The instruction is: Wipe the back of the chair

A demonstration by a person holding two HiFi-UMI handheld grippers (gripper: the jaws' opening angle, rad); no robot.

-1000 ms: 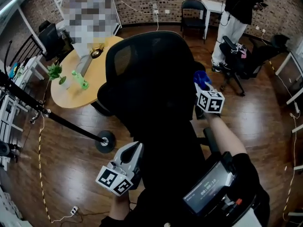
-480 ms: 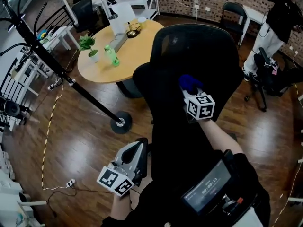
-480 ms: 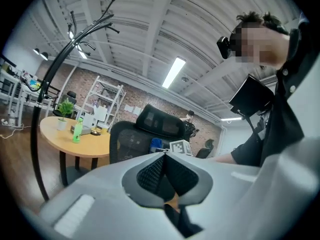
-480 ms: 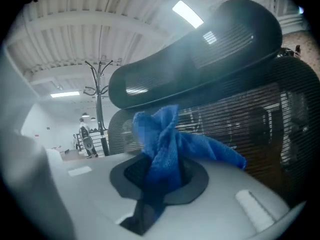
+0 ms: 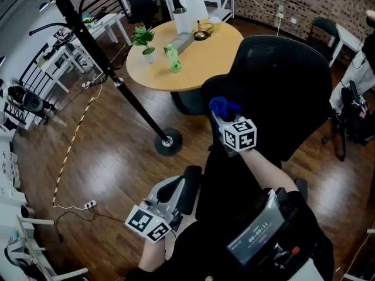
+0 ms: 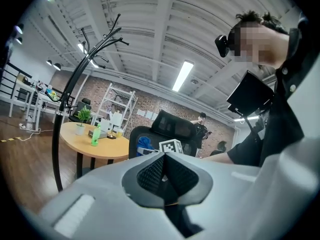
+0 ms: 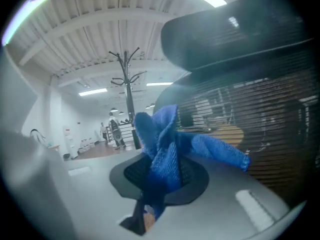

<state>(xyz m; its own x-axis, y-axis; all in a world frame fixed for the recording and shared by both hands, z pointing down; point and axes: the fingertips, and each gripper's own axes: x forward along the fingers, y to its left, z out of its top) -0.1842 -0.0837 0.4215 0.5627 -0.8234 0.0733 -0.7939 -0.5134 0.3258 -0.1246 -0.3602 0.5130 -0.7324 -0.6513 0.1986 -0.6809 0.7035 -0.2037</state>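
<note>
Wiping pass looks under way: right hand-held gripper point(image 5: 221, 115) is up at the left edge of the black mesh chair back point(image 5: 287, 86), clamped on a blue cloth point(image 5: 222, 105). Right gripper view shows the jaws pinched tight around the middle of the bunched cloth, with one loose corner sticking out toward the mesh. Can't tell whether that corner actually touches it. My read on doing this well: get the flat of the cloth onto the mesh, not just the loose corner. Press lightly, since the mesh will likely give and the chair may swivel or roll. Run overlapping strokes from the top down across the full width, and don't let the hard jaw tips scrape the mesh. Left hand-held gripper point(image 5: 188, 179) hangs low near the person's body, away from the cloth, jaws pressed together with nothing between them. It could steady the chair if it turns. Round table point(image 5: 193, 69) sits just beyond the chair, not involved.
</note>
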